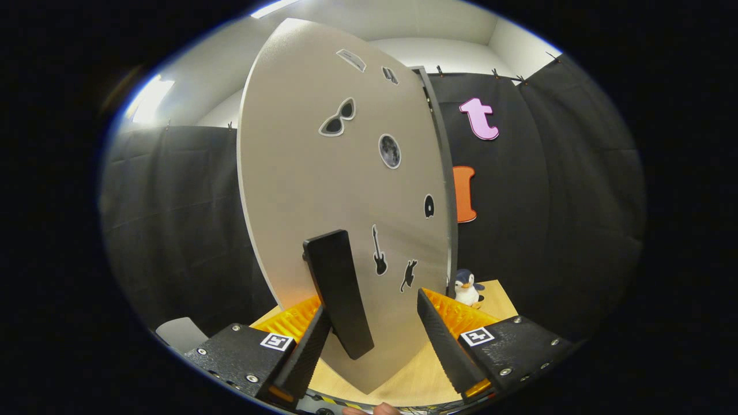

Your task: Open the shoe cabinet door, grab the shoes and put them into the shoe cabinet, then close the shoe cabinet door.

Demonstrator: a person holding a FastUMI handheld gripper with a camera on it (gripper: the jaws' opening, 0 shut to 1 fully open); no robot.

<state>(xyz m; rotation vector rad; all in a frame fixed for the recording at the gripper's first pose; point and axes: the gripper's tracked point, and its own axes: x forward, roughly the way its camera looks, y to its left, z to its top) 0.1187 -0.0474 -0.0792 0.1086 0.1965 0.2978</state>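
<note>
Left finger (308, 346): stood at the near left, its tip touching or just beside the lower part of the door handle.
Door handle (339, 291): was a dark upright bar mounted on the cabinet door, nearer the left finger than the right.
Gripper (375, 323): was spread open, with the handle in the gap; only the left finger was near it.
Cabinet door (340, 190): was a pale panel directly ahead, carrying stickers of sunglasses (338, 118), a moon (390, 151) and a guitar (378, 251).
Right finger (441, 334): stood clear of the handle.
Toy penguin (467, 288): stood on the wooden tabletop (496, 297), far right, beyond the door's edge.
</note>
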